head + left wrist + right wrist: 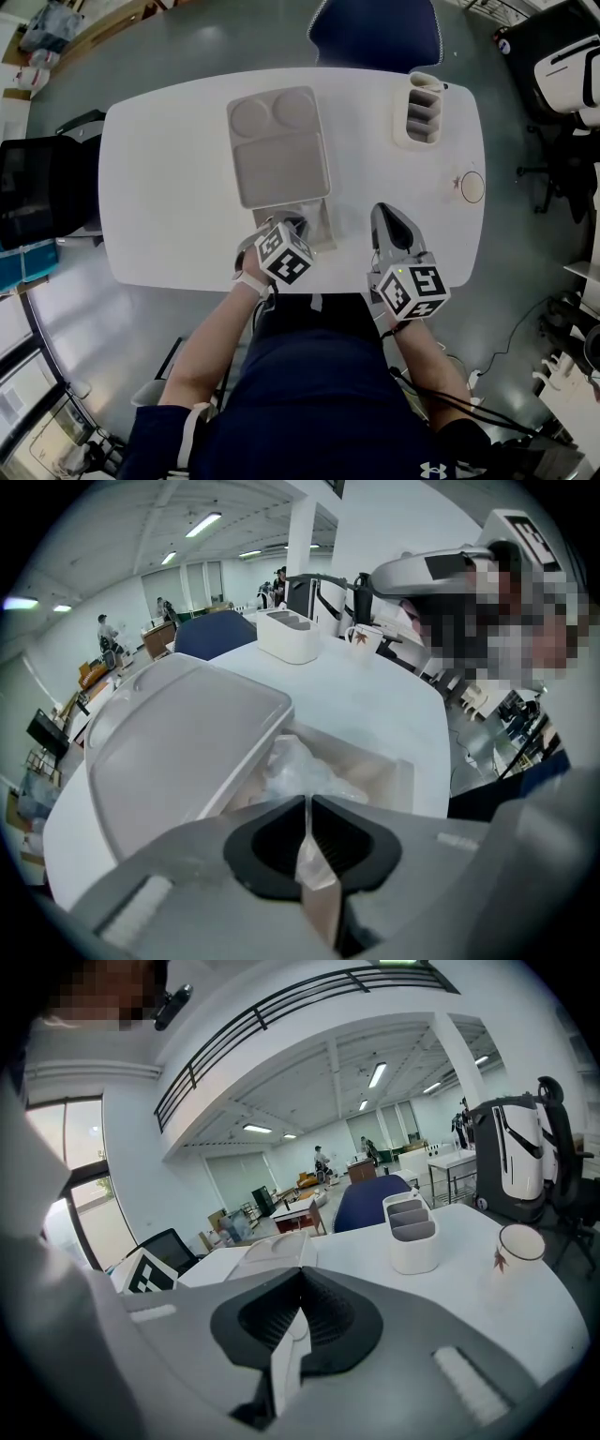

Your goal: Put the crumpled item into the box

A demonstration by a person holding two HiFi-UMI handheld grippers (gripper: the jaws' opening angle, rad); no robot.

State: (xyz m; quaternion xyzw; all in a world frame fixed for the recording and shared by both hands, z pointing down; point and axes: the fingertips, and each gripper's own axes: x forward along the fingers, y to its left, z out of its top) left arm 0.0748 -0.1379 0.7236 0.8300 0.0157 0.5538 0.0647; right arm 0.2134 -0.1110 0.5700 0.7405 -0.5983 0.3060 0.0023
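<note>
Grey jaws of your left tool (307, 803) point steeply down and are drawn almost together, with a sliver of clear film pinched in the slit between them. That film belongs to the one crumpled plastic wrapper (298, 766), which lies bunched inside the box (398, 775) right at the jaw tips. You have one box, beige, sitting near the front edge of the table, with its lid (178, 747) swung open on the far side. The lid shows two round wells and one rectangular one. Your right tool (302, 1274) is held just to the right of the box, its jaws closed together with nothing between them. Farther out on the white table (169, 187) stand one slotted white organizer (424, 108) and one cup (472, 186), both well apart from the box. One blue chair (375, 33) sits beyond the table's far edge.
</note>
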